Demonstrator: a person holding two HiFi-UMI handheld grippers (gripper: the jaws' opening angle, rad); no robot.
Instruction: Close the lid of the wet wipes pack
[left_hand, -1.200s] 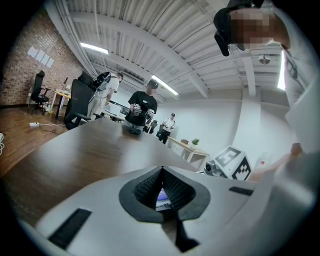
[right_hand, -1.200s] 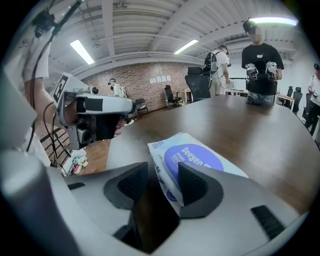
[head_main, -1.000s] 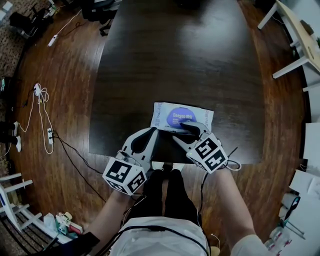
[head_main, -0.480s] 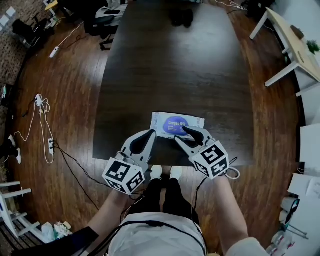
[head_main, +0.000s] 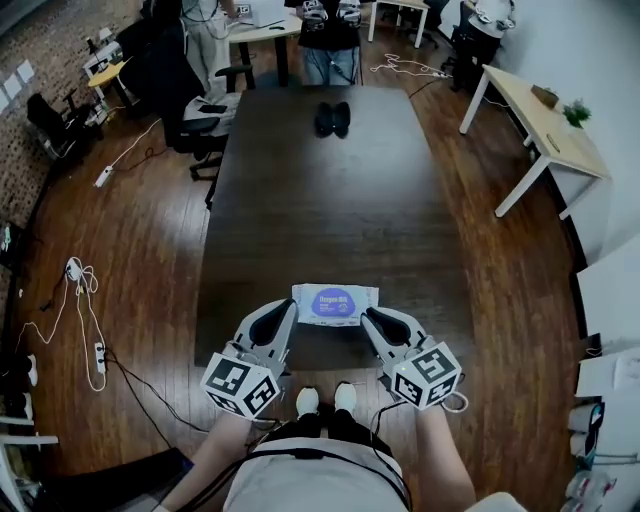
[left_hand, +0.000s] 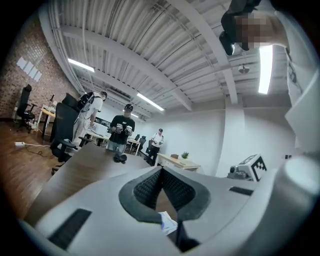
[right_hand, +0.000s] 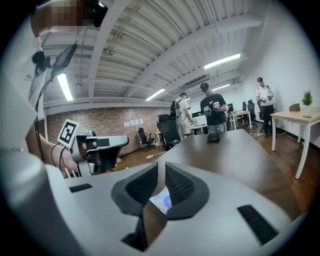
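Observation:
The wet wipes pack (head_main: 335, 303) lies flat near the front edge of the dark table (head_main: 330, 200), its blue oval lid facing up and lying flat. My left gripper (head_main: 276, 322) hovers just left of the pack and clear of it, jaws shut and empty. The right gripper (head_main: 377, 322) hovers just right of the pack, also off it. Its jaws are closing to a narrow slit with nothing between them. In the left gripper view, a corner of the pack (left_hand: 167, 222) shows below the left gripper (left_hand: 161, 171). In the right gripper view, the pack (right_hand: 162, 200) shows below the right gripper (right_hand: 162, 167).
A small black object (head_main: 333, 118) sits at the table's far end, and people (head_main: 330, 30) stand beyond it. A black office chair (head_main: 200, 110) stands at the left and a white table (head_main: 545, 125) at the right. Cables (head_main: 80, 275) lie on the wooden floor.
Both grippers have risen and pulled back from the pack. The right one came off the lid and its jaws narrowed. The head view has tilted up to show more of the room.

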